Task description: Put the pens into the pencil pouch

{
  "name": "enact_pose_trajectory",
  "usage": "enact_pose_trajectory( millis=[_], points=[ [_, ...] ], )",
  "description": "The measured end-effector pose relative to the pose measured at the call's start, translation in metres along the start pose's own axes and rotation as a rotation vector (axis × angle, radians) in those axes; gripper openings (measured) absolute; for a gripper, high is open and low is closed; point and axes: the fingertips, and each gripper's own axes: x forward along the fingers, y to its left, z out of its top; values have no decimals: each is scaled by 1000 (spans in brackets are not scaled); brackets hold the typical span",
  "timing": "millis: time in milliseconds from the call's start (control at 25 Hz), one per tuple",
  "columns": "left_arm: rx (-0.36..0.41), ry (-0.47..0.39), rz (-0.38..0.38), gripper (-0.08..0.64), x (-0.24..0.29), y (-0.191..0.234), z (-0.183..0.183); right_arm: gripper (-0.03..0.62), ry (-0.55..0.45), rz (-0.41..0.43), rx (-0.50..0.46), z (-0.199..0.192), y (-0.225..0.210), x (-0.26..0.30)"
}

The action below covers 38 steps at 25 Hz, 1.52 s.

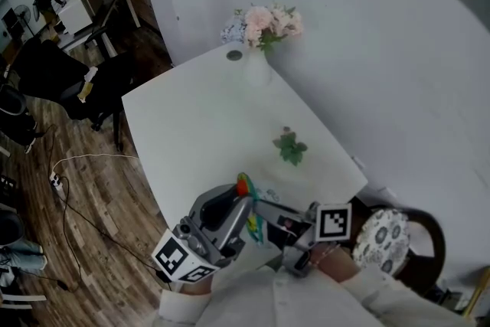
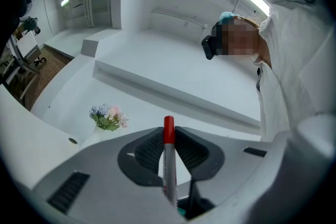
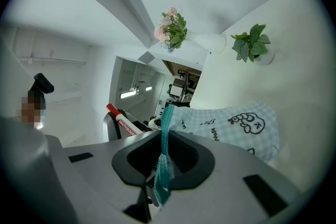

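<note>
Left gripper view: your left gripper (image 2: 168, 136) has its jaws closed partway on a red-capped pen (image 2: 168, 165). The barrel stands upright between the pads and the cap pokes just past the tips; the pen's lower end is hidden behind the gripper's body.

Right gripper view: your right gripper (image 3: 164, 140) is pinched on the teal edge strip (image 3: 166, 118) of the checked pencil pouch (image 3: 233, 124), which hangs out to the right. The pen shows just left of the pouch, near it but apart. Whether the pouch's mouth gapes open cannot be told from here.

Head view: both grippers meet over the near edge of the white table (image 1: 199, 119), with wooden floor (image 1: 92, 188) to the left. A small green plant (image 1: 291, 147) and a vase of flowers (image 1: 264, 27) sit well away on the far side.

The likely trouble is at the mouth. You hold the pouch by one thin strip, so the soft fabric may sag shut and the pen may catch on the teal edge or slide down the outside. The narrow pads grip a round, smooth barrel, so a nudge against the cloth could swivel it. If you release before the pen is inside, it probably drops at the table's near edge and rolls to the floor.
</note>
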Motion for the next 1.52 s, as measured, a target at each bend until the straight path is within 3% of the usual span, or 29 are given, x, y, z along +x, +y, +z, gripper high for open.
enact_pose_trajectory(
  millis=[400,720,1040,1520],
  points=[
    [5,46,16,64,-10,-1,-14,40,-8,-2,-9,2,-1,-3],
    [36,70,-14,65,-13,-8,-17,40,-27,-7,-9,7,-2,-7],
    [184,159,56,64,-18,-2,-32,40,-30,5,3,7,0,-6],
    [115,167,76,66,-18,4,-37,40,-35,-1,16,7,-1,-9]
  ],
)
